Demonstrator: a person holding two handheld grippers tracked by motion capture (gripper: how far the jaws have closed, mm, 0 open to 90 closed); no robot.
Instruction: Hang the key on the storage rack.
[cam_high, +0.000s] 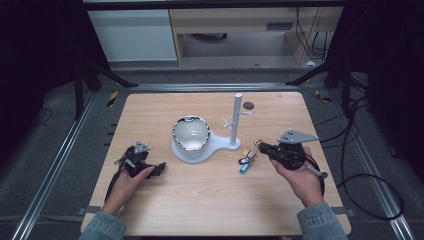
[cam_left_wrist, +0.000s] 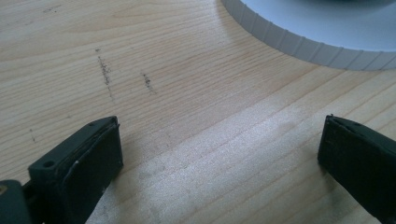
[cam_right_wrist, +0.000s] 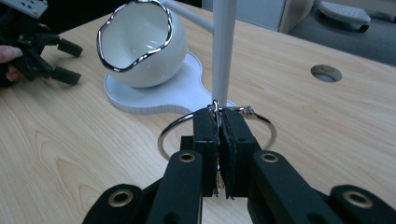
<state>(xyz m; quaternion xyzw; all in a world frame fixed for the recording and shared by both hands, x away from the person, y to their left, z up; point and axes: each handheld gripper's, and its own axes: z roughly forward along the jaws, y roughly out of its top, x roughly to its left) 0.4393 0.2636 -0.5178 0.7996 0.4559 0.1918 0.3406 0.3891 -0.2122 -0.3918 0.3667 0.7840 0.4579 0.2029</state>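
right tongs (cam_right_wrist: 218, 122) pinch a metal key ring (cam_right_wrist: 173, 127) low over the tabletop (cam_high: 200, 200), just before the white stand's post (cam_right_wrist: 223, 46); left tongs (cam_left_wrist: 219, 154) rest spread and empty. a thin-edged grip could let the ring twist free, or snag the post.

High view: fixed overhead on person's side, faces fwd and down – whole table (cam_high: 210, 200) in shot, floor beyond. Left gripper view: very low, close to the wood, looks along its jaws toward edge of white stand base (cam_left_wrist: 327, 37). Right gripper view: low, near tabletop, faces across table past the post (cam_right_wrist: 223, 46) to the bowl (cam_right_wrist: 140, 46). Shared by all three – stand base and the wood round it.
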